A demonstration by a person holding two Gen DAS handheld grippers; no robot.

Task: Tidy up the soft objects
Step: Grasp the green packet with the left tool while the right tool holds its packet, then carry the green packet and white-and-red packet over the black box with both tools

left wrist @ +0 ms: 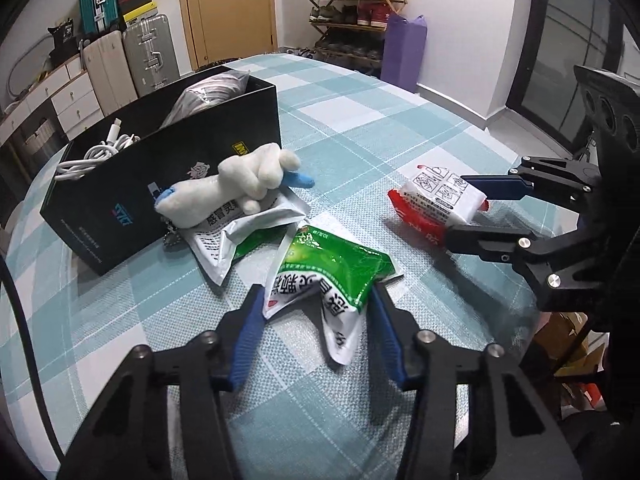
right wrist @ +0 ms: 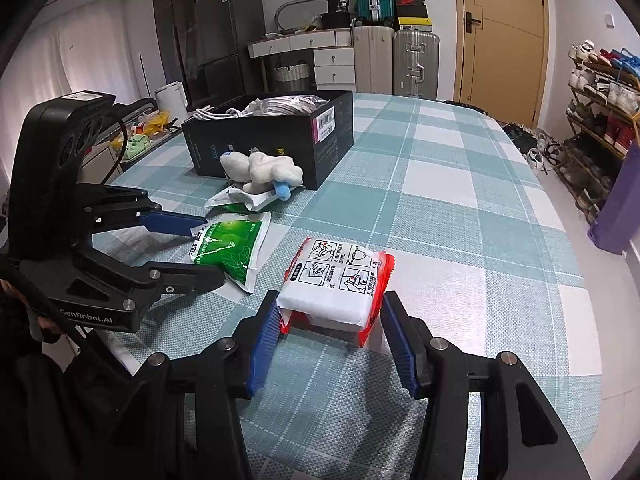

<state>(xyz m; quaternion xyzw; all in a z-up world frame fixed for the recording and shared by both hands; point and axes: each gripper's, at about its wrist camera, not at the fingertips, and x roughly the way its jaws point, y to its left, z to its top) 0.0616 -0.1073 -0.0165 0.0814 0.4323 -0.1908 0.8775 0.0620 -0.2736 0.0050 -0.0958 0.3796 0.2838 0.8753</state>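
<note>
Green and white crinkly packet [left wrist: 324, 276] is pinched in the left gripper [left wrist: 316, 332], low over the checked table [left wrist: 400, 140].
Right gripper [right wrist: 330, 338] has its jaws clamped on the red and white squishy pack [right wrist: 336, 280]. Both look light, soft and slippery; hold their middles. The black cardboard box [left wrist: 160, 184] waits far left.

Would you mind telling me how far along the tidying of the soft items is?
Done: cables and a bagged item sit in the black box. In hand: the left hand-held gripper squeezes the green packet; the right hand-held gripper clamps the red-and-white pack. Left: the plush toy and the packet under it.
</note>
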